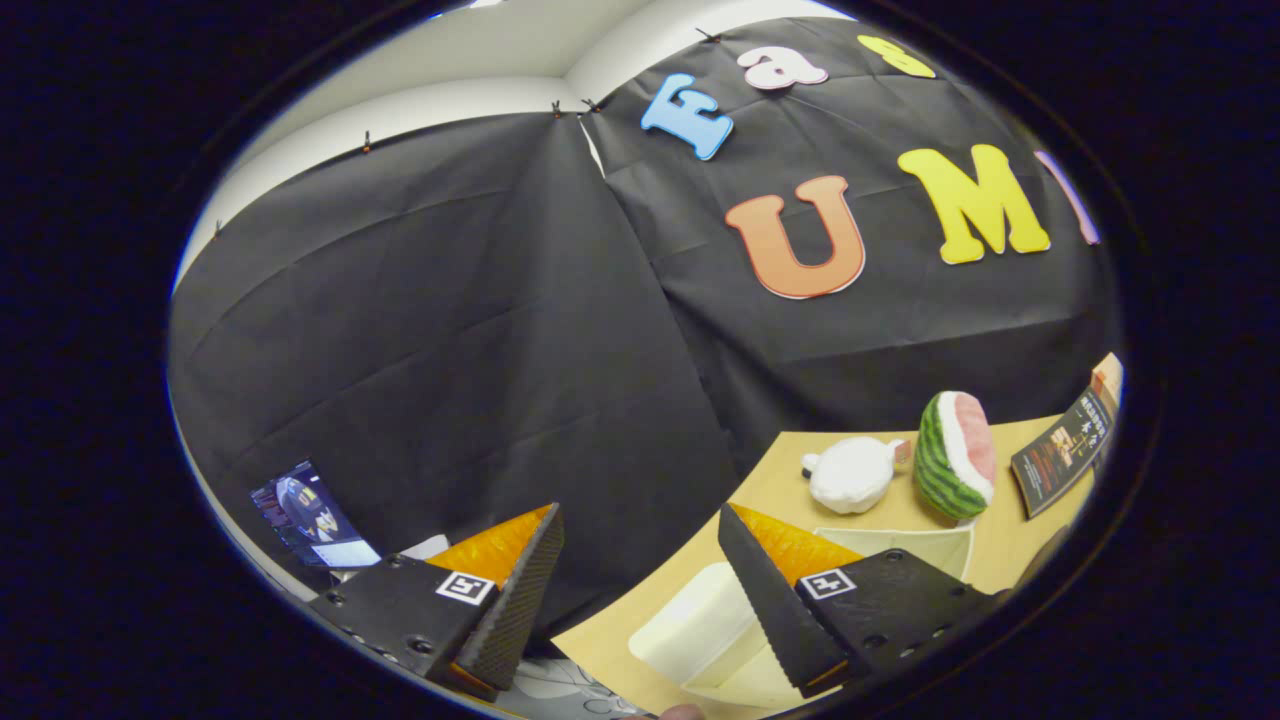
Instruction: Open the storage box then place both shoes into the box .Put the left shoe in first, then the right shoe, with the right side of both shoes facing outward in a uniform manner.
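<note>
We hold the gripper (640,600) tilted and raised, its fingers spread wide apart with nothing between them, so the tongs are released. They aim mostly at the black cloth wall (450,330) rather than down at the work, which we judge means we are between moves, not reaching for anything yet.

Taking the wooden table (770,490) as our landmark: one pale, rounded block (700,620) lies on it just beside the right finger, partly hidden behind it; we cannot tell whether this is a shoe or part of the storage box. One pale tray-like corner (930,545) sits on the table just beyond that finger, perhaps the box's rim, though that is a guess. Farther back on the table rest one white plush toy (850,475), one plush watermelon slice (955,455) touching or nearly touching it, and one dark leaflet (1065,450) near the table's far edge. Off the table, beyond the left finger, one lit screen (305,515) stands low against the wall.

We can confirm no shoe.
</note>
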{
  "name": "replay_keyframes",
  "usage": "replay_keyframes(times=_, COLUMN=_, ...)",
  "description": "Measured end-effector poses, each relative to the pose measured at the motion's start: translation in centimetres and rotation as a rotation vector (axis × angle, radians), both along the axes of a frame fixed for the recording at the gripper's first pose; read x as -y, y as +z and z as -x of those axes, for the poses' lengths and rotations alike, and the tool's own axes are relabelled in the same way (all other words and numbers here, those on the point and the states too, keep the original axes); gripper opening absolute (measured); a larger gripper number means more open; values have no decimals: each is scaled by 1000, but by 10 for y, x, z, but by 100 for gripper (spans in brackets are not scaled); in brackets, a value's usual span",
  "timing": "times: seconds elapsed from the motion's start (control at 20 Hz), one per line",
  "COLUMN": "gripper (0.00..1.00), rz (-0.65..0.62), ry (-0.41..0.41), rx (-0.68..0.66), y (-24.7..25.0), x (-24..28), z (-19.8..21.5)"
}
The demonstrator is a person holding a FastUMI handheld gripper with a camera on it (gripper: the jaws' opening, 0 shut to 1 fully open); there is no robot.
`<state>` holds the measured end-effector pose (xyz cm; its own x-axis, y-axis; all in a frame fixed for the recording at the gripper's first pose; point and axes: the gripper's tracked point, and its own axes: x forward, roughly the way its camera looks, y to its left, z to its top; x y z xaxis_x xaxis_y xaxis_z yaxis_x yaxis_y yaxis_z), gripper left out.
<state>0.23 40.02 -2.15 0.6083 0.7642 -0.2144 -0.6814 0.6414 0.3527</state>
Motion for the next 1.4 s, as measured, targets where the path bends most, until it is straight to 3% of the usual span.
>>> replay_keyframes(times=0.45, gripper=96, rz=106, ry=-220, rx=214, y=24, x=136, z=-16)
replay_keyframes(times=0.8, gripper=96, rz=122, ry=-390, rx=236, y=21, x=276, z=-38)
replay_keyframes(times=1.25, gripper=96, rz=216, ry=-610, rx=121, y=-48, x=449, z=-51)
replay_keyframes(times=1.4, gripper=95, rz=249, ry=-623, rx=5, y=-97, x=477, z=-57)
